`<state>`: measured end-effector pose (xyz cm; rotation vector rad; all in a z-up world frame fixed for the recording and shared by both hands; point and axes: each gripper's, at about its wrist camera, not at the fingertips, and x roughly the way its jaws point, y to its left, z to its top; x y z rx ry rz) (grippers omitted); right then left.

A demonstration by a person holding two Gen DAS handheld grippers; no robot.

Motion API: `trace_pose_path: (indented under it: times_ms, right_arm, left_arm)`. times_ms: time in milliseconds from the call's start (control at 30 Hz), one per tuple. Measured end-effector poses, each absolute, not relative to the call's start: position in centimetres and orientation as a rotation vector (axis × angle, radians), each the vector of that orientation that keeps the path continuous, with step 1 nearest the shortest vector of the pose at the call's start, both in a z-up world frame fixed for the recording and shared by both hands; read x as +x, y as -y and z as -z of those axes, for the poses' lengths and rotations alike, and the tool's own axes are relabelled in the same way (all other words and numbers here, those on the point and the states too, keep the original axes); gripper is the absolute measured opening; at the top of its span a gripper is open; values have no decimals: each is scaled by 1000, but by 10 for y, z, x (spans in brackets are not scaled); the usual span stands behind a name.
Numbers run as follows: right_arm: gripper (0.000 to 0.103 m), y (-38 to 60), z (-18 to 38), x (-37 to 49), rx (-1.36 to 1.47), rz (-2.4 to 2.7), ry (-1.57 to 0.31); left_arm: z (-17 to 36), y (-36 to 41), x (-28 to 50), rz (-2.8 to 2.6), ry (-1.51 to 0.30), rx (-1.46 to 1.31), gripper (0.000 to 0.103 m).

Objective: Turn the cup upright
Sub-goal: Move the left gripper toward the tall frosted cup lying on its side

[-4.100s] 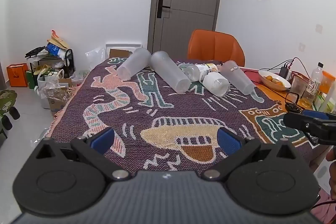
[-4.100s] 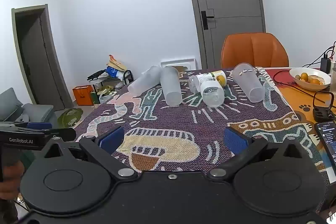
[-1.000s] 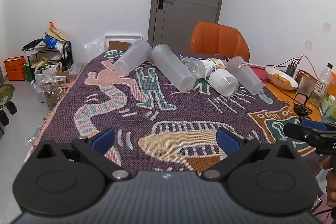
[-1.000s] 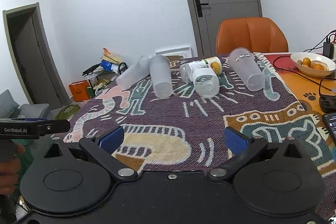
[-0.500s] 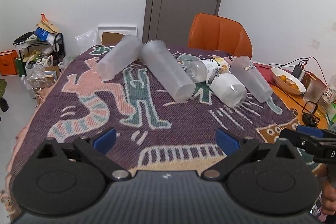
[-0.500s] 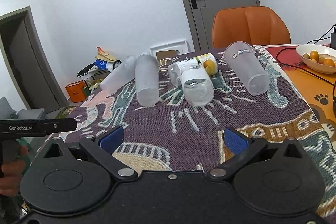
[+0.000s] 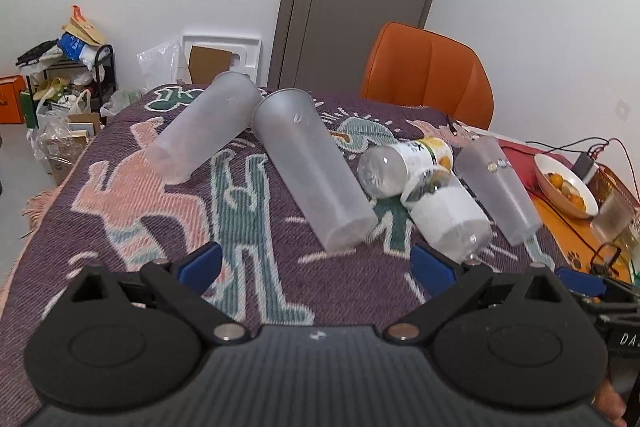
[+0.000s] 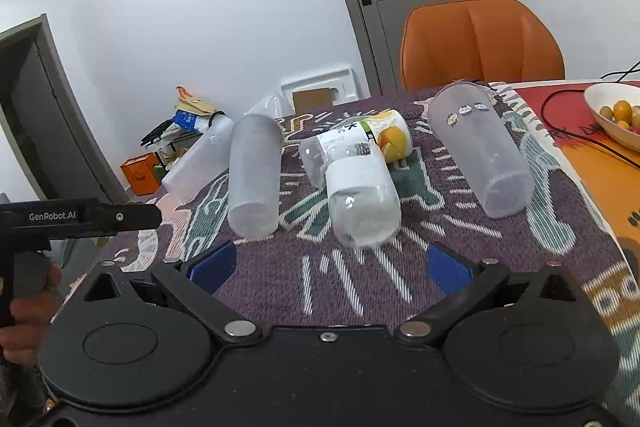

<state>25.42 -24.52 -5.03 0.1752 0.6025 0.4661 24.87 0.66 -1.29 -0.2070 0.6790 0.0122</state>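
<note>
Several frosted plastic cups lie on their sides on a patterned purple cloth (image 7: 120,211). In the left wrist view a tall cup (image 7: 312,167) lies just beyond my open, empty left gripper (image 7: 316,263), with another cup (image 7: 204,127) to its left. In the right wrist view a labelled cup (image 8: 360,195) lies just ahead of my open, empty right gripper (image 8: 332,263). A cup with stickers (image 8: 480,151) lies to its right, the tall cup (image 8: 254,171) to its left. An orange-labelled cup (image 8: 360,139) lies behind.
An orange chair (image 7: 428,71) stands behind the table. A white bowl of fruit (image 8: 620,115) and black cables (image 8: 568,131) sit on the orange mat at the right. A glass (image 7: 612,219) stands near the bowl. Clutter and boxes (image 7: 60,79) fill the floor at the left.
Both grippers have moved forward over the cloth toward the cups, which now look larger and closer. Both stay open. The cups have not moved.
</note>
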Motion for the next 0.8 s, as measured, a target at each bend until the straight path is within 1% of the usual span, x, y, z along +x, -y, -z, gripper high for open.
trace_pose_path:
  times_ms: [233, 267, 333, 533, 700, 800]
  right_arm:
    - [103, 238, 47, 287, 169, -479, -619]
    - [103, 237, 47, 293, 171, -481, -624]
    - [103, 234, 47, 304, 174, -483, -637]
    - [103, 224, 48, 334, 168, -491, -650]
    - [103, 215, 52, 360, 164, -498, -667]
    - [103, 210, 56, 371, 160, -500, -676]
  left_arm:
    - [16, -8, 289, -12, -702, -224, 99]
    - [17, -8, 296, -13, -706, -230, 96]
    - [19, -9, 309, -16, -724, -244, 92]
    - [30, -16, 350, -27, -769, -299, 88]
    - [42, -20, 378, -52, -790, -328, 88]
    - [52, -26, 394, -75, -817, -374, 86]
